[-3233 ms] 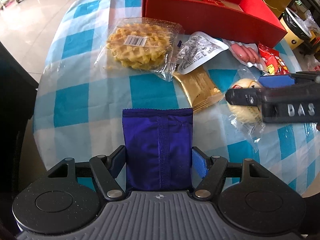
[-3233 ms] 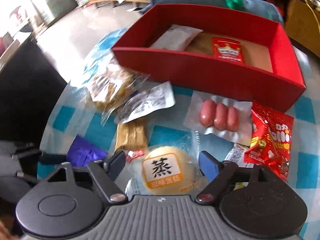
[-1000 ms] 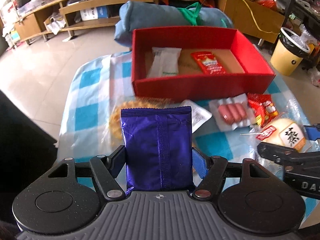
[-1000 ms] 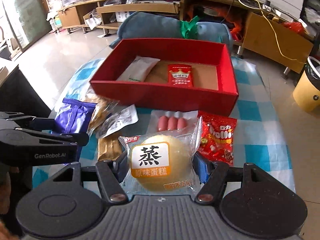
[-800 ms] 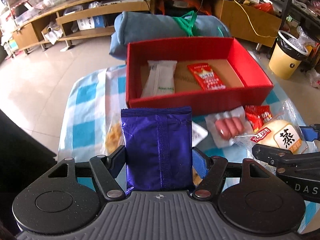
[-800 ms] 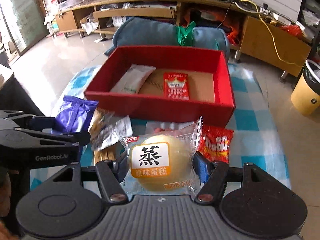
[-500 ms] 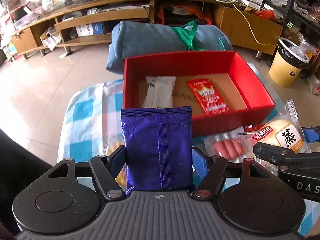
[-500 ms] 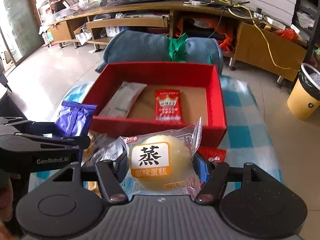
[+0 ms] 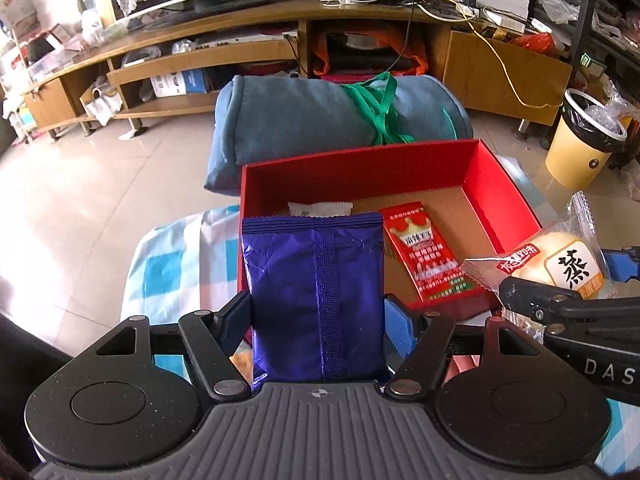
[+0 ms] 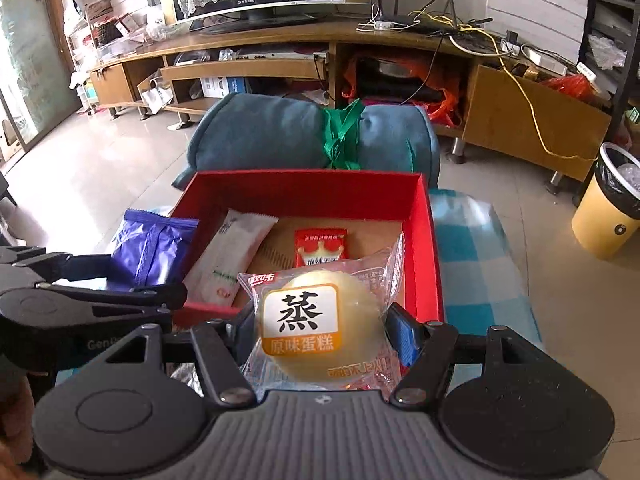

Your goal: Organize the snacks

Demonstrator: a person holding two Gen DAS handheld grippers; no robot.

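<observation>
My left gripper (image 9: pixel 316 312) is shut on a purple snack packet (image 9: pixel 316 296) and holds it upright in the air at the near left wall of the red box (image 9: pixel 496 184). My right gripper (image 10: pixel 320 328) is shut on a wrapped steamed cake (image 10: pixel 316 324) and holds it over the box's near right side (image 10: pixel 424 240). The cake also shows in the left wrist view (image 9: pixel 568 264). The purple packet shows in the right wrist view (image 10: pixel 152 248). Inside the box lie a white packet (image 10: pixel 232 260) and a red packet (image 9: pixel 424 252).
The box stands on a blue-and-white checked tablecloth (image 10: pixel 480 264). A rolled blue cushion (image 9: pixel 320 120) lies just behind the box. A yellow bin (image 10: pixel 608 216) stands on the floor at the right. Other snacks on the table are mostly hidden under the grippers.
Both grippers have risen and moved forward toward the red box, each with its snack. The loose snacks on the table have dropped out of sight below.
</observation>
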